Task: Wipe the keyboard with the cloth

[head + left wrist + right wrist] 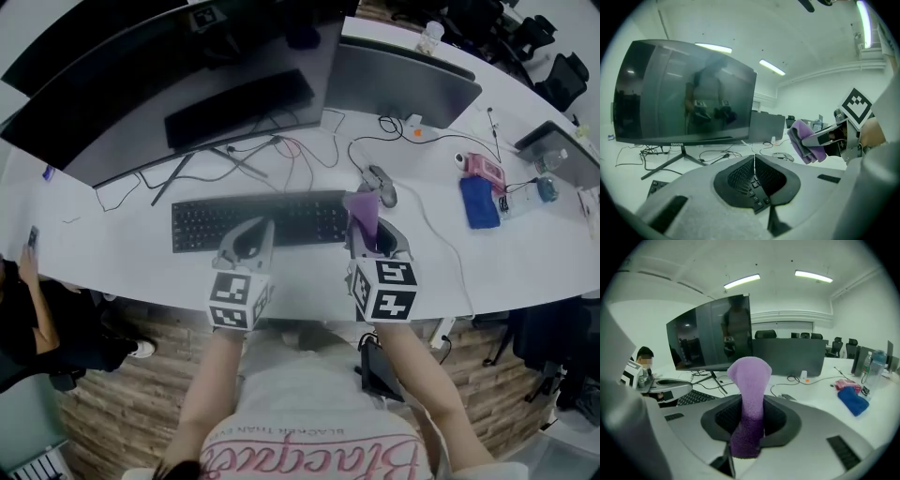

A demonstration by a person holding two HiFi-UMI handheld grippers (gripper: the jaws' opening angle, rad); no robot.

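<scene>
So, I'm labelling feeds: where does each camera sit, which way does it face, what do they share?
Head view: on the person's head, steeply down at the black keyboard on the white desk; forearms, left gripper, right gripper show.
Left gripper view: on that gripper, along its shut jaws toward the dark monitor.
Right gripper view: on that gripper, along jaws clamping the purple fleecy cloth.
Shared: all three show the cloth.

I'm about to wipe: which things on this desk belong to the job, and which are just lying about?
In the job:
purple fleecy cloth, clamped in the right gripper
long black keyboard
left gripper, shut and empty

Lying about:
grey computer mouse
folded blue cloth
pink gadget
big curved black monitor
</scene>
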